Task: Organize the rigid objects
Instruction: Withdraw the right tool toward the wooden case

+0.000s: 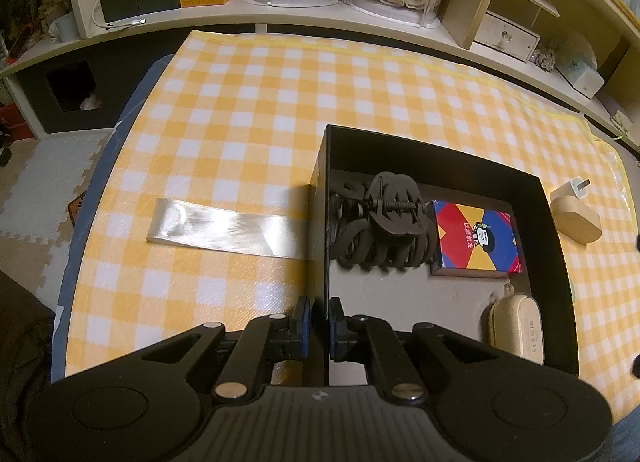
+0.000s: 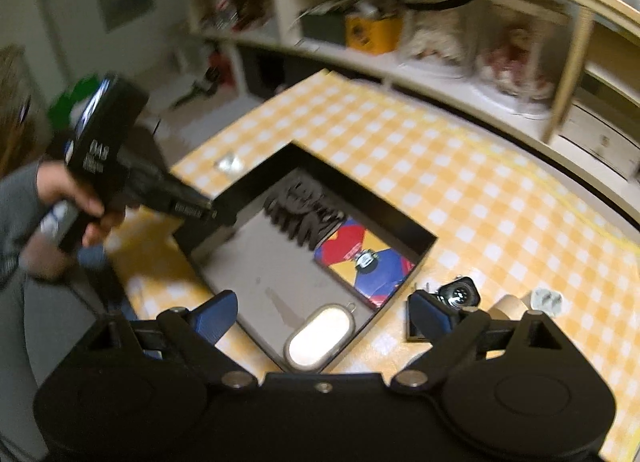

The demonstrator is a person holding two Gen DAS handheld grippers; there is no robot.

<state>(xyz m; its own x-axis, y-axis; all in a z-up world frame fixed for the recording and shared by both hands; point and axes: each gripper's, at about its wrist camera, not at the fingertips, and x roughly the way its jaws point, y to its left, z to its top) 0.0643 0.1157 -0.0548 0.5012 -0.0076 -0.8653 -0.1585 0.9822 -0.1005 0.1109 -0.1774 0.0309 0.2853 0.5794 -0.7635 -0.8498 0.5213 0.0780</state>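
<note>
Left tongs [image 1: 319, 318] clamp the black box [image 1: 320, 222] wall. Right tongs [image 2: 322, 312] gape empty. Outside at 3 o'clock: charger [image 1: 570, 192], wooden block [image 1: 578, 222].

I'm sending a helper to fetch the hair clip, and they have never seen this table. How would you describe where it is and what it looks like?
On the yellow checked tablecloth stands an open black box. The hair clip lies inside near its far wall, beside a colourful card pack. It is the only dark, many-toothed claw there, with a metal spring across its middle; the cream oval case is smooth and pale.
</note>
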